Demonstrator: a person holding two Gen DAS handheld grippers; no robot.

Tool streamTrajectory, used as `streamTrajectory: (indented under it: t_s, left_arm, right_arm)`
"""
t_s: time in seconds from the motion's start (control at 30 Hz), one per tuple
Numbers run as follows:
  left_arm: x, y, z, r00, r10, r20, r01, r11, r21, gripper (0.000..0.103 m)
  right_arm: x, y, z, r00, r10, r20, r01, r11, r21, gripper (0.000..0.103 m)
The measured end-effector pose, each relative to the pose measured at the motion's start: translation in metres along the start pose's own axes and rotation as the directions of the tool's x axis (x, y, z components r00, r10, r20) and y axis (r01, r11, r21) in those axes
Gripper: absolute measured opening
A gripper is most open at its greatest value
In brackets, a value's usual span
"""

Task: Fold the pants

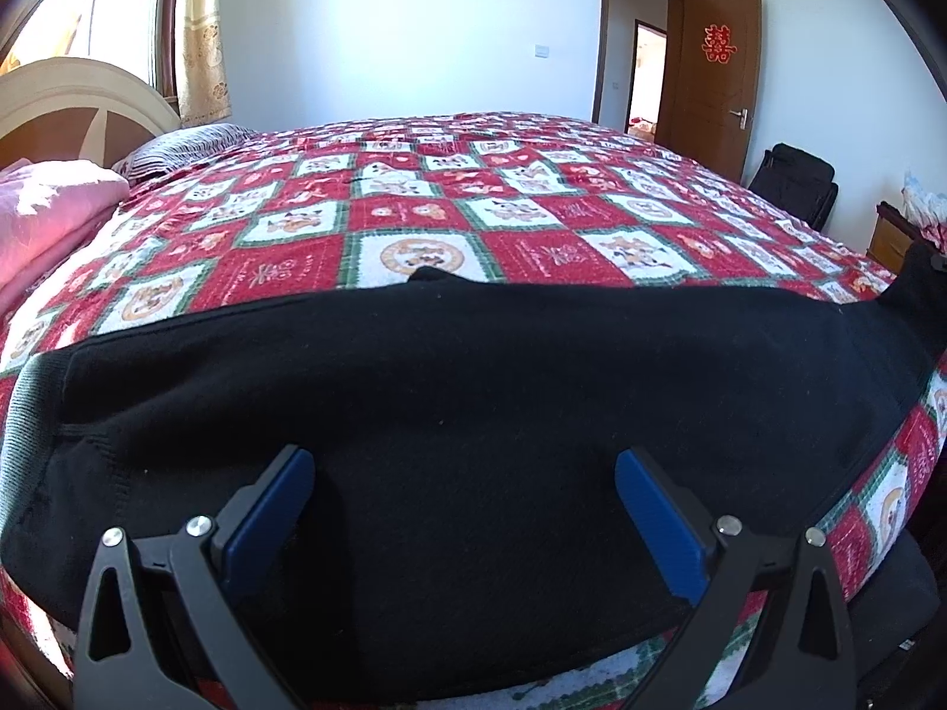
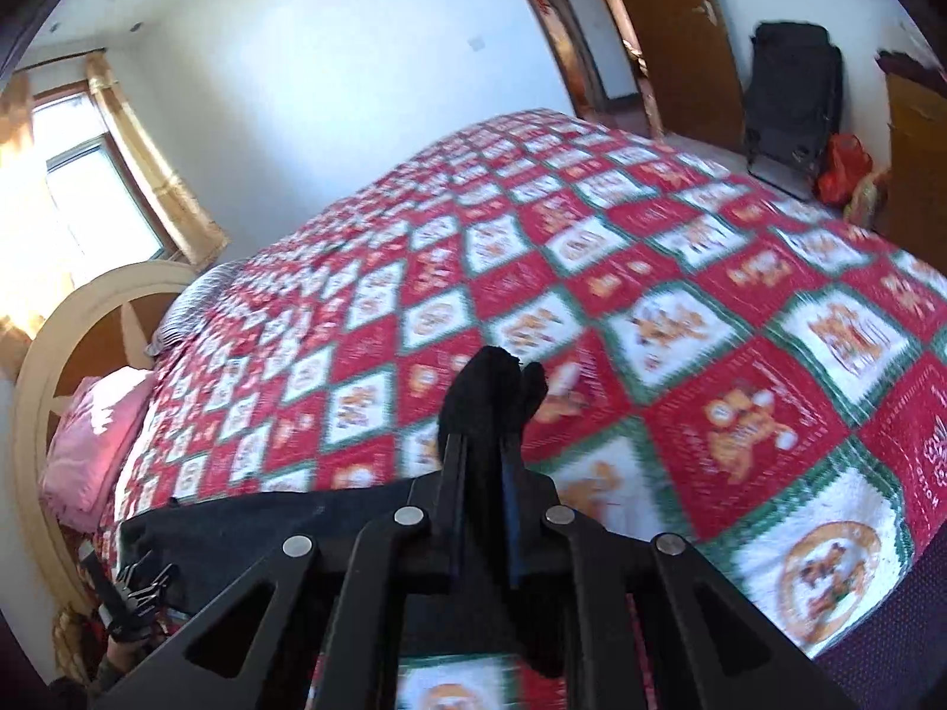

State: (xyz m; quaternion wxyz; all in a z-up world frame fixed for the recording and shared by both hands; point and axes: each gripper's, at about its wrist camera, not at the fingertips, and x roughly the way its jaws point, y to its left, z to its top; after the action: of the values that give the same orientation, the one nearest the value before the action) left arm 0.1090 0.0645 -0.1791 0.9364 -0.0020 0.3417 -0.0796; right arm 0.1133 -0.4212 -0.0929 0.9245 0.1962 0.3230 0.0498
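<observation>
Left wrist view: black pants [image 1: 473, 390] lie across the bedspread [image 1: 414, 225], left gripper [image 1: 464, 473] spread wide above them; right gripper [image 2: 482, 444] pinches one end (fold likely starting), carry-over next.

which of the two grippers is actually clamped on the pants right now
The right gripper: its jaws are shut on the black pants. The left gripper hangs wide open above them.
</observation>
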Motion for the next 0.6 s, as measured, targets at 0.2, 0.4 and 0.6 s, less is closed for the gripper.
streamTrajectory:
  t_s: [0.2, 0.4, 0.6]
  left_arm:
    - [-0.005, 0.003, 0.005, 1.0, -0.005, 0.015, 0.005, 1.0, -0.013, 0.103]
    - [-0.012, 0.01, 0.011, 0.999, -0.006, 0.036, 0.007, 0.999, -0.032, 0.103]
    - [-0.014, 0.011, 0.013, 0.999, -0.019, 0.046, 0.02, 0.999, -0.036, 0.103]
  right_arm:
    - [0.003, 0.1, -0.008, 0.995, 0.096, -0.015, -0.097, 0.985, -0.14, 0.01]
    - [0.046, 0.192, -0.042, 0.98, 0.161, -0.119, -0.186, 0.949, -0.255, 0.01]
    - [0.109, 0.251, -0.093, 0.952, 0.187, -0.241, -0.256, 0.92, -0.298, 0.01]
